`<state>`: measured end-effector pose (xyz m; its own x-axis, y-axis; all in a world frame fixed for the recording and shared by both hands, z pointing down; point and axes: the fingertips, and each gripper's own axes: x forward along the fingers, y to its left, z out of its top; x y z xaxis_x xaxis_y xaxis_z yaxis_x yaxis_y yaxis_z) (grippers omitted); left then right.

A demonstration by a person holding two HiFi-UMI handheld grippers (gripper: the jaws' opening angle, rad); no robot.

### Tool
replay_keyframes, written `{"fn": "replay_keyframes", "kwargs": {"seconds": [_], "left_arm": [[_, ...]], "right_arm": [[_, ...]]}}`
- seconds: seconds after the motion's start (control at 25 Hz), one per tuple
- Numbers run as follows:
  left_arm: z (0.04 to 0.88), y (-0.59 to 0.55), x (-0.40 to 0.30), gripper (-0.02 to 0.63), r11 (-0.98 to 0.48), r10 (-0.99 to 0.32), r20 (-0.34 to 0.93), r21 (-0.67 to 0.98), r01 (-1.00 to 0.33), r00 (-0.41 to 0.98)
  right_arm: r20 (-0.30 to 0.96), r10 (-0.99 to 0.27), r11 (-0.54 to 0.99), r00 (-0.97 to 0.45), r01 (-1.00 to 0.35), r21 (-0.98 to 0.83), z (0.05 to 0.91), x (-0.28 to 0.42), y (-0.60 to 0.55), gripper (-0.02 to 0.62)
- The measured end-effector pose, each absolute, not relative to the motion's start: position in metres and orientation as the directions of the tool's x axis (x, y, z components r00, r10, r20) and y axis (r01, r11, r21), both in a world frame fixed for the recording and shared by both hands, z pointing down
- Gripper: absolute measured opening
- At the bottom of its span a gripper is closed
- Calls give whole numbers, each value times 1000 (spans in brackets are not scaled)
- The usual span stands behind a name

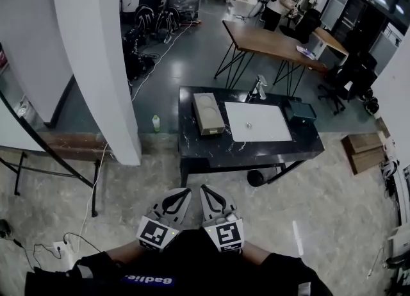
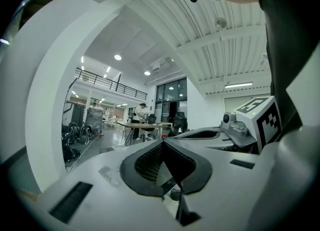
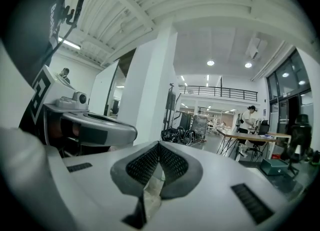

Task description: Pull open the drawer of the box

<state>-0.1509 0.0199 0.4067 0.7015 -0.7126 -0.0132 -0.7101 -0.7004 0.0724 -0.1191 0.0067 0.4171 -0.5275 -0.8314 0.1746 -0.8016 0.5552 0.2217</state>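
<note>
The box point(image 1: 208, 113) is a flat tan case with a round mark on its lid. It lies on the left part of a black marble-look table point(image 1: 198, 150), well ahead of me. I cannot see its drawer front from here. Both grippers are held close to my body at the bottom of the head view, far short of the table. My left gripper point(image 1: 174, 202) point(image 2: 162, 144) has its jaws together with nothing between them. My right gripper point(image 1: 213, 202) point(image 3: 159, 146) is the same, side by side with the left. Neither gripper view shows the tan box.
On the table also lie a white board point(image 1: 257, 122) and a dark teal case point(image 1: 300, 110). A thick white pillar point(image 1: 96, 57) stands left of the table. A small bottle point(image 1: 155, 123) and cables point(image 1: 77, 237) are on the floor. A wooden desk point(image 1: 272, 41) and a person point(image 1: 280, 0) are behind.
</note>
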Motion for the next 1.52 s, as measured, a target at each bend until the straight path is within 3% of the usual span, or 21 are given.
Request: {"fn": "replay_keyframes", "kwargs": {"seconds": [0.88, 1.12, 1.24, 1.52], "left_arm": [[421, -147, -97, 2, -617, -782, 97, 18, -787, 616], [435, -195, -77, 2, -601, -793, 145, -22, -799, 592], [456, -223, -66, 2, -608, -784, 218, -74, -791, 582], [487, -283, -47, 2, -618, -776, 333, -232, -751, 535]], "right_arm": [[254, -763, 625, -595, -778, 57, 454, -56, -173, 2], [331, -708, 613, -623, -776, -149, 494, -30, -220, 3], [376, -659, 593, -652, -757, -274, 523, -19, -241, 55], [418, -576, 380, -702, -683, -623, 590, 5, -283, 74]]}}
